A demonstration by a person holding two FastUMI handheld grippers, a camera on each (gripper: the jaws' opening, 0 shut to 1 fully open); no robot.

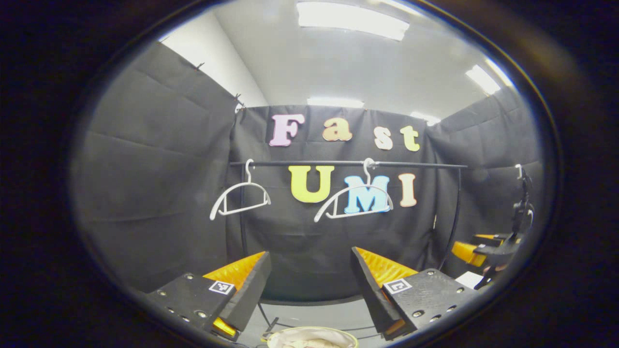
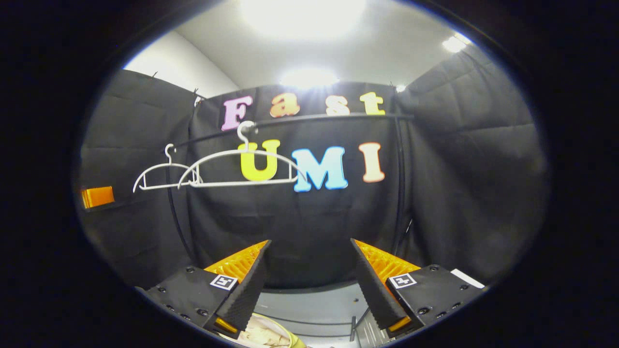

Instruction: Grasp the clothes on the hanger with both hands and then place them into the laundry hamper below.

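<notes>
Both grippers are sitting released with nothing between their fingers. Left gripper (image 1: 309, 282) shows along the bottom of the left gripper view, fingers spread wide apart, and the right gripper (image 2: 309, 275) looks the same at the bottom of the right gripper view.

Biggest thing in the frames is the black cloth wall (image 1: 159, 193) wrapping the booth, with ceiling lights (image 1: 350, 19) up top. Across the middle of the left gripper view runs a dark rail (image 1: 348, 164), and two white hangers dangle from it, both bare: left hanger (image 1: 239, 198) at centre-left and right hanger (image 1: 353, 198) around the centre. In the right gripper view the same pair sits in the upper left, overlapping a bit.

Laundry hamper (image 1: 312, 337) peeks in at the very bottom centre of the left gripper view, just a pale rim, and there's light-coloured clothes (image 2: 261, 336) bunched inside it at the bottom edge of the right gripper view, left of centre. Pretty cropped though, so I can't tell how many pieces are in there.

Far right edge of the left gripper view, the other gripper is visible too, smallish and partly cut off.
</notes>
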